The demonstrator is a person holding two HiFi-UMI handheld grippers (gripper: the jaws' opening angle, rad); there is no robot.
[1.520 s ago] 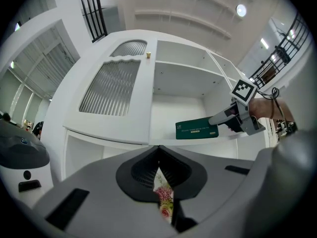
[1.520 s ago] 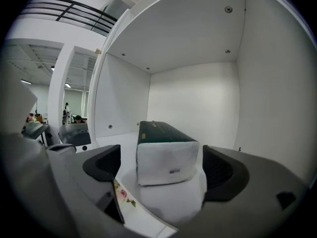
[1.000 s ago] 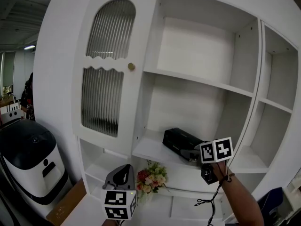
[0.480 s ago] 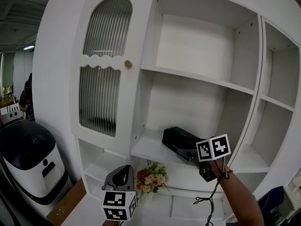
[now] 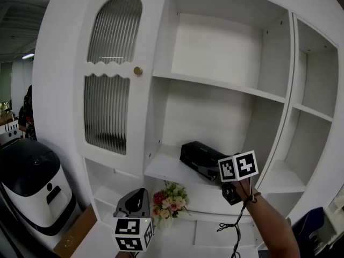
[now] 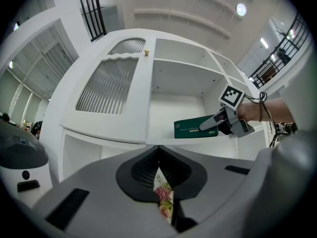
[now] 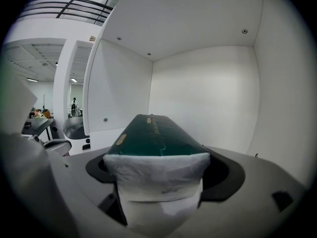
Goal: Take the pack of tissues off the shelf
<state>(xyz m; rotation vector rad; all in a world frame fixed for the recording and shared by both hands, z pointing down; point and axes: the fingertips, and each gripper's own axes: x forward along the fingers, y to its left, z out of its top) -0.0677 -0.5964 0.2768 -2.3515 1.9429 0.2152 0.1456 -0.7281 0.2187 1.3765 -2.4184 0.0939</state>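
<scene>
White cabinet shelving fills the head view, with a ribbed glass door [image 5: 110,79] on its left side and a small brass knob [image 5: 138,70] at the door's right edge. Open compartments take up the middle and right of the cabinet.

On the middle shelf [image 5: 164,172], the dark green pack of tissues [image 5: 200,156] lies flat, running from the back of the shelf toward its front right edge. Its white end faces outward.

The right tool [image 5: 216,172] reaches in over the front right edge of that shelf, and a forearm trails down behind it. Its jaws have just been closing and stand wide. In the right gripper view the pack's white end fills the space between them, with a pad against each side. The pack rests on the shelf.

The left tool [image 5: 140,193] hangs low, below the shelf's front left corner and well apart from the pack. Its jaws are drawn together to a thin slit and hold nothing.

A bunch of pink and white flowers [image 5: 167,202] sits in the lower compartment, just beside the left tool and under the shelf's front edge. A rounded black and white appliance [image 5: 32,187] stands to the left of the cabinet.
</scene>
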